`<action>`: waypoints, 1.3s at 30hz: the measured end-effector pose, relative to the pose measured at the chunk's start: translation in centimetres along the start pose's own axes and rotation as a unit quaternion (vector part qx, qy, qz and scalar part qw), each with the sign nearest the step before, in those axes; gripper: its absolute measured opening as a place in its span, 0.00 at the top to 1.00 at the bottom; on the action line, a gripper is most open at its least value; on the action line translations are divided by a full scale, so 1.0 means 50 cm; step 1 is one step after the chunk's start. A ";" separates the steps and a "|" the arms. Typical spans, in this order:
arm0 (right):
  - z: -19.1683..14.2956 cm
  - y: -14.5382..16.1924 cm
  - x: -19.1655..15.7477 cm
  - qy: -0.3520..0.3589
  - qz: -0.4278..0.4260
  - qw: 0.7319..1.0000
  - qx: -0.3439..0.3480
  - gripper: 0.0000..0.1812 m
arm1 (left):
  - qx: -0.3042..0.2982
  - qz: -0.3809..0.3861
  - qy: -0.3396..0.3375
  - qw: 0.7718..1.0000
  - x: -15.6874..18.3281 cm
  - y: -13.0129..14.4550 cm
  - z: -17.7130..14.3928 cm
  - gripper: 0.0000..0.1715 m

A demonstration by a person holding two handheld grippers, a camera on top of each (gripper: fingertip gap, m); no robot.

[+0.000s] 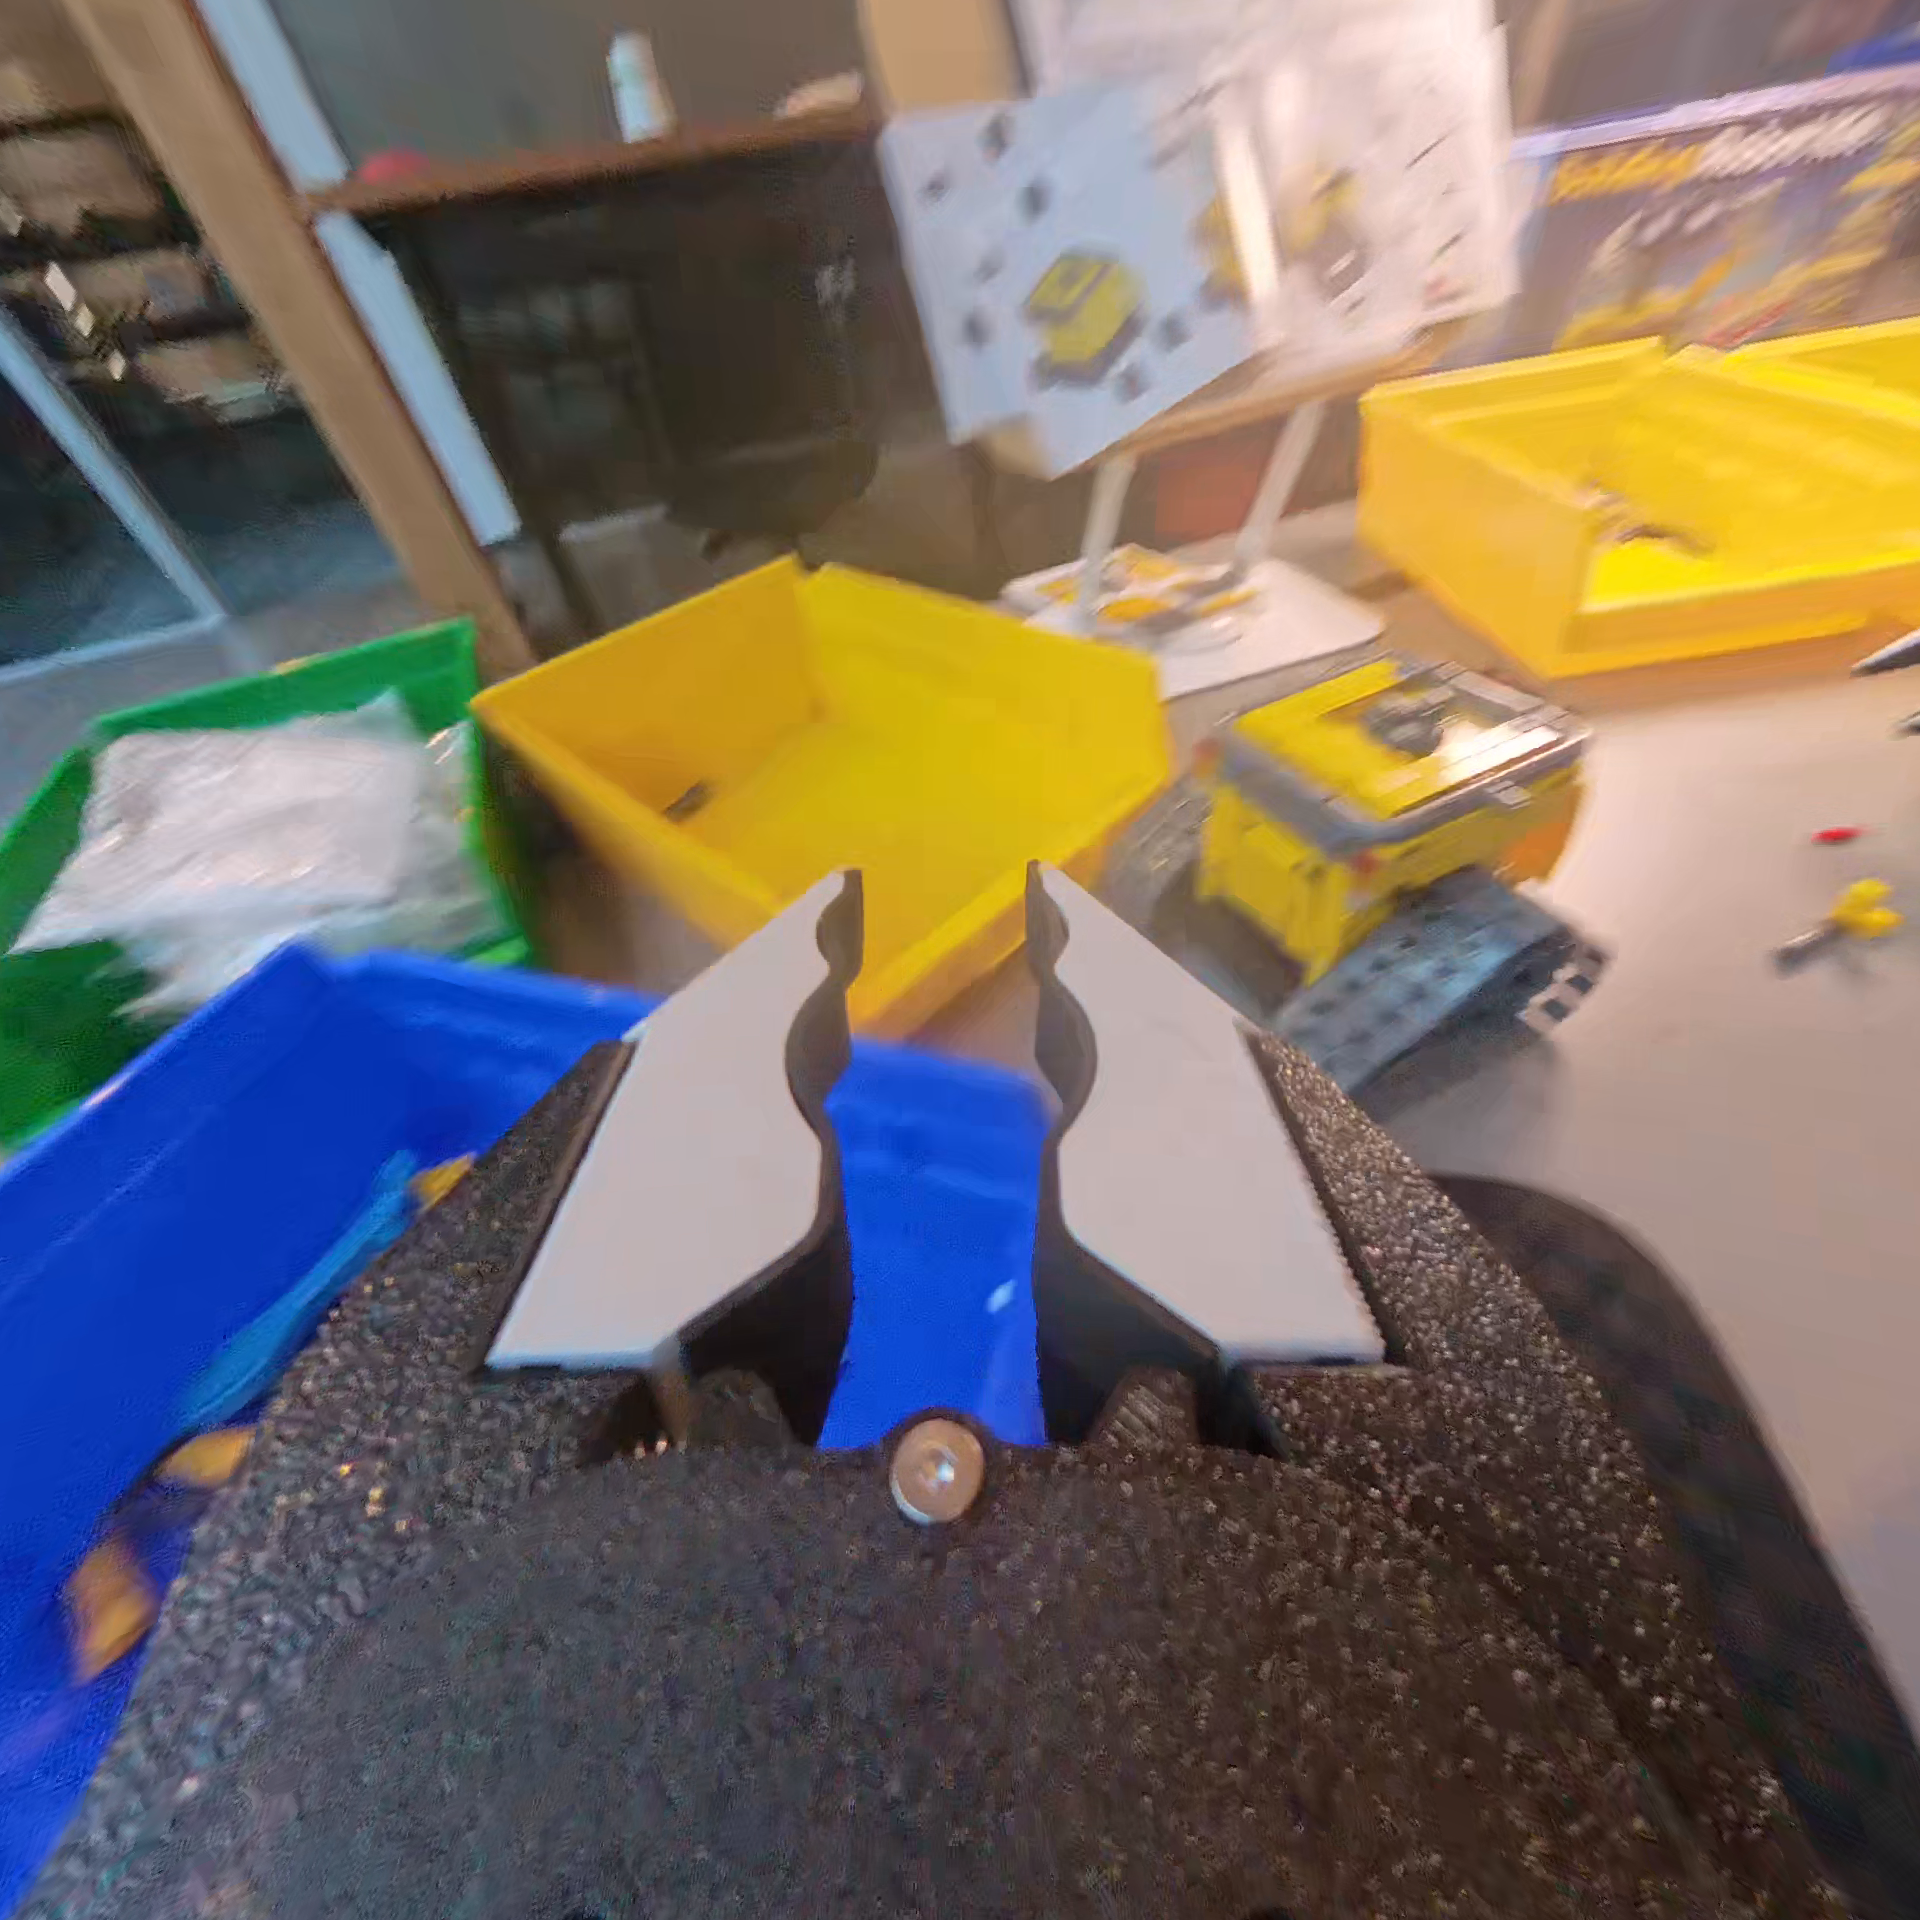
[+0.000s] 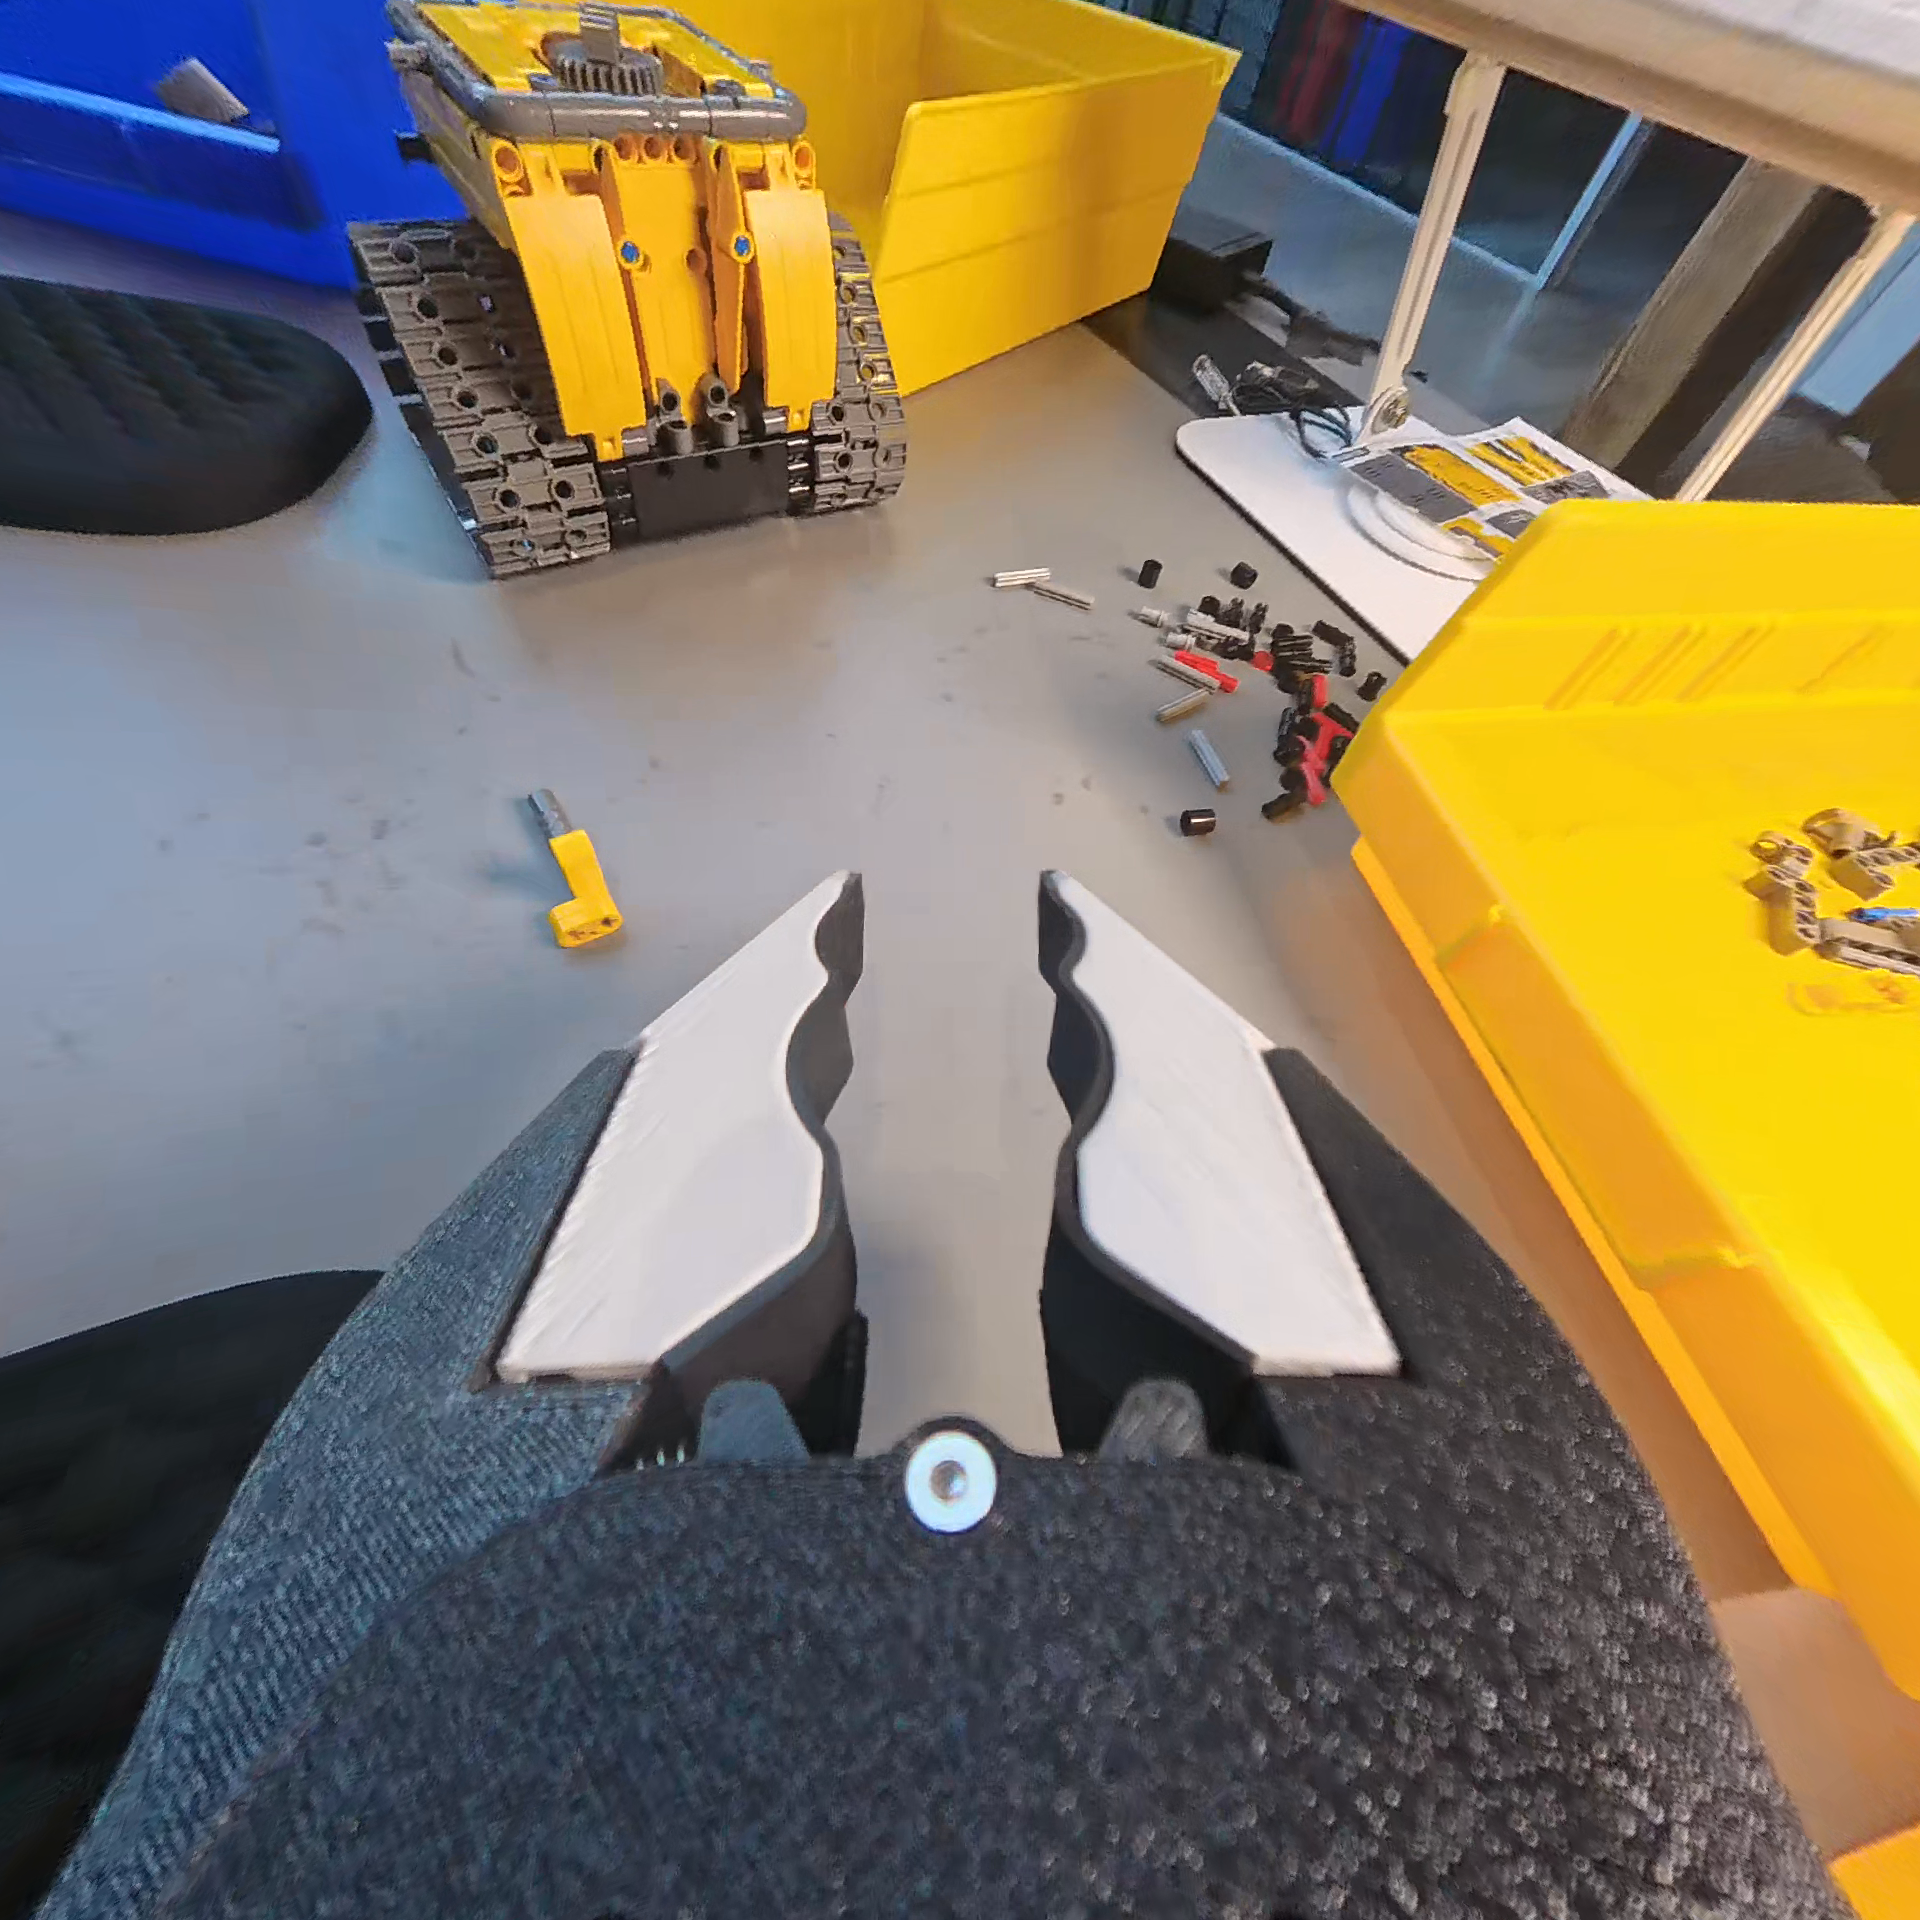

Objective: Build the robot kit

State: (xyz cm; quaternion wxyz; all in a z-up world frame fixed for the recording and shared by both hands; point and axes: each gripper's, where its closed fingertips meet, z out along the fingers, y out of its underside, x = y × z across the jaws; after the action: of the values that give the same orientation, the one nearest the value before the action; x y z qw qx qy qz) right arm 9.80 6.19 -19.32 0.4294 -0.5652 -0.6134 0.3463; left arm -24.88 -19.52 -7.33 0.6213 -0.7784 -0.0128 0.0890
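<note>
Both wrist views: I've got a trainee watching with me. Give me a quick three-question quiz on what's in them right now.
1. True or false: the right claw is holding the small yellow piece with a grey pin.
2. Over which bin does the left claw hang? A) green bin B) blue bin C) the yellow bin holding tan parts
3. Fill in: the loose black, red and grey pins lie on the table between the tracked yellow model and the ____ bin.

Key
1. False; it is open and empty, and the piece lies on the table to its left.
2. B
3. Yellow
</note>
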 end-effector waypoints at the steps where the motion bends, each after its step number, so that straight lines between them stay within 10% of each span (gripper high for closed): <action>1: 0.002 0.002 0.001 0.000 0.001 1.000 -0.002 0.81 | -0.035 -0.001 -0.019 0.999 -0.048 0.015 -0.016 0.81; 11: 0.003 0.003 0.006 0.021 -0.033 0.999 -0.001 0.82 | -0.421 -0.006 0.017 0.907 -0.264 0.278 -0.053 0.73; 17: 0.001 0.006 0.019 0.037 -0.025 0.999 0.000 0.83 | -0.535 0.065 -0.037 0.842 -0.390 0.324 -0.033 0.77; 28: 0.004 0.012 0.023 0.044 -0.030 0.999 -0.008 0.84 | -0.653 0.082 -0.018 0.753 -0.463 0.419 -0.048 0.80; 39: 0.011 0.020 0.014 0.039 -0.043 0.998 -0.023 0.85 | -0.641 0.068 0.023 0.764 -0.442 0.417 -0.030 0.81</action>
State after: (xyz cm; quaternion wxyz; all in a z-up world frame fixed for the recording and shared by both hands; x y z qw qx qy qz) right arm 9.68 7.05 -20.36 0.4543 -0.5611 -0.6275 0.2915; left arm -48.26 -28.59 -24.50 -0.0294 -0.9960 0.0001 0.0839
